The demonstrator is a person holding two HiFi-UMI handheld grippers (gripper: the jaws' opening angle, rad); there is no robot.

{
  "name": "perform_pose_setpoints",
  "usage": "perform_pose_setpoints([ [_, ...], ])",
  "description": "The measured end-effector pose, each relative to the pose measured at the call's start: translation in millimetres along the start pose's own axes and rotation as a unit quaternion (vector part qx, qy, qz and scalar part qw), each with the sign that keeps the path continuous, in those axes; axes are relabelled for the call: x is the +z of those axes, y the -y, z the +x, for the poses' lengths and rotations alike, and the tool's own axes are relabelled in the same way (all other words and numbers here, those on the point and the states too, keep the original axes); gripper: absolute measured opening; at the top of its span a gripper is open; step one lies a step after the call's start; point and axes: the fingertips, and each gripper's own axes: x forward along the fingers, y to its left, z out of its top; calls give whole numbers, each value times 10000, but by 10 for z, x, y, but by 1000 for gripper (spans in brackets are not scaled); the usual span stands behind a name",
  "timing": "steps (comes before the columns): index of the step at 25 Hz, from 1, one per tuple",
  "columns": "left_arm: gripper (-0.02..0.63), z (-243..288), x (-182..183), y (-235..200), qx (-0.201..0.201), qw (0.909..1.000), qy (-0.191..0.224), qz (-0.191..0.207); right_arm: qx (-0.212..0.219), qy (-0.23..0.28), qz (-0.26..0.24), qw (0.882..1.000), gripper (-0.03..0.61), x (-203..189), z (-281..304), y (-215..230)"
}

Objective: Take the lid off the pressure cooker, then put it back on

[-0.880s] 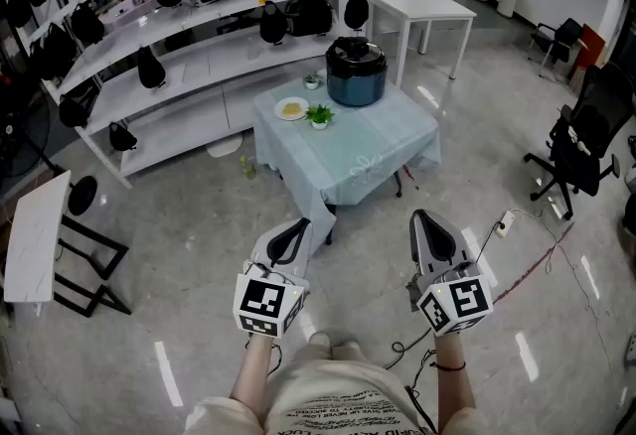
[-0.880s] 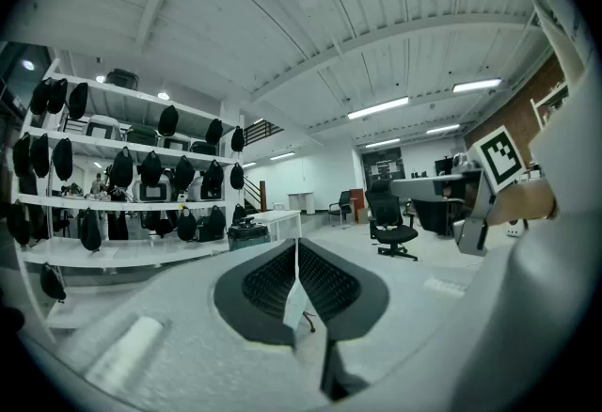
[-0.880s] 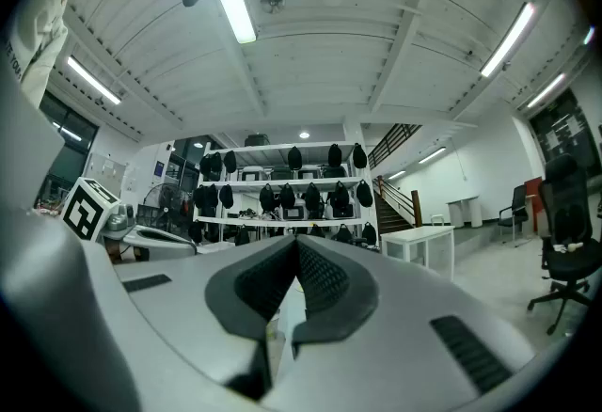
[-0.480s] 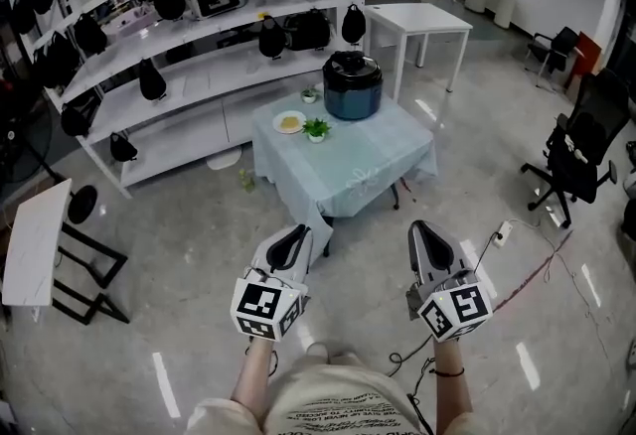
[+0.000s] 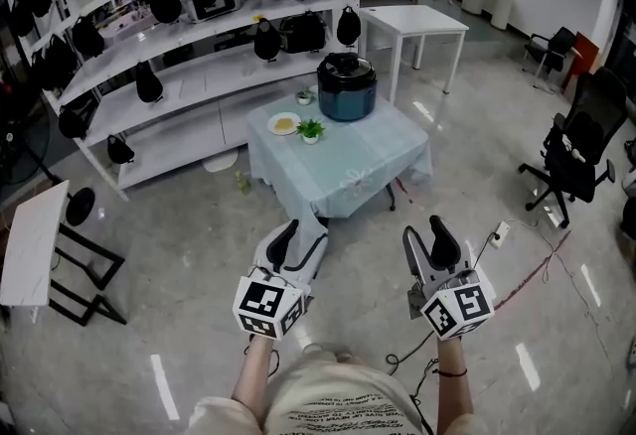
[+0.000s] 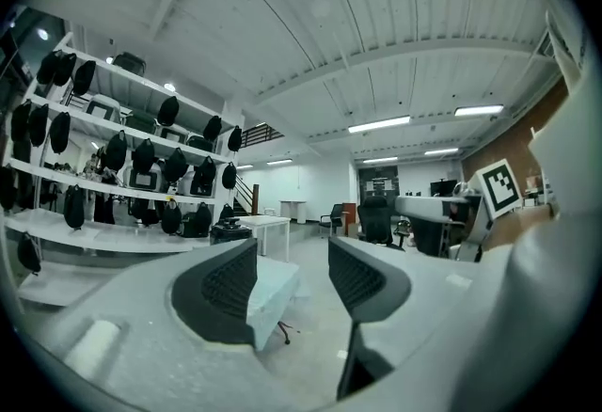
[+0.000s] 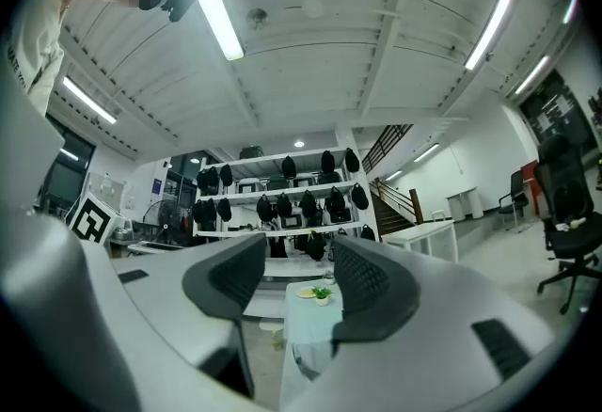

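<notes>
The pressure cooker [image 5: 346,90], dark blue with a black lid [image 5: 345,65] sitting on it, stands at the far side of a small table draped in a pale blue cloth [image 5: 363,160]. Both grippers are held low in front of the person, well short of the table. My left gripper [image 5: 299,238] is open with nothing between its jaws. My right gripper [image 5: 424,237] is open and empty too. The left gripper view shows the cooker [image 6: 229,231] far off beyond the open left gripper [image 6: 292,271]. In the right gripper view the open right gripper [image 7: 296,280] frames the table [image 7: 315,330].
A yellow plate [image 5: 284,124], a small potted plant [image 5: 310,130] and a small cup [image 5: 304,97] share the table. Curved white shelves [image 5: 179,75] with black bags and appliances stand behind it. A white table [image 5: 412,23] lies at the back, an office chair [image 5: 576,160] and floor cables [image 5: 517,269] to the right.
The table and cooker have slid slightly left and down in the head view. Both grippers stay before the body, and the gap between each pair of jaws shows more plainly.
</notes>
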Motion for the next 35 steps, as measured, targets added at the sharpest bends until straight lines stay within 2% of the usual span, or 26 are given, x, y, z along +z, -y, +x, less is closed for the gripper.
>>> perform_pose_setpoints([
  [2, 249, 33, -15, 23, -21, 10000, 9, -12, 61, -3, 37, 10000, 237, -32, -10, 21],
  [6, 267, 111, -39, -6, 72, 9999, -32, 108, 116, -66, 75, 9999, 271, -91, -5, 60],
  [17, 268, 631, -104, -107, 15, 9997, -139, 202, -4, -236, 237, 9994, 276, -234, 258, 489],
  [26, 268, 1385, -181, -415, 12, 9997, -138, 199, 78, -283, 280, 9992, 276, -407, 902, 965],
  [35, 268, 2396, -216, -837, -71, 9992, -359, 128, 204, -515, 410, 9976, 276, -573, 1827, 1532],
])
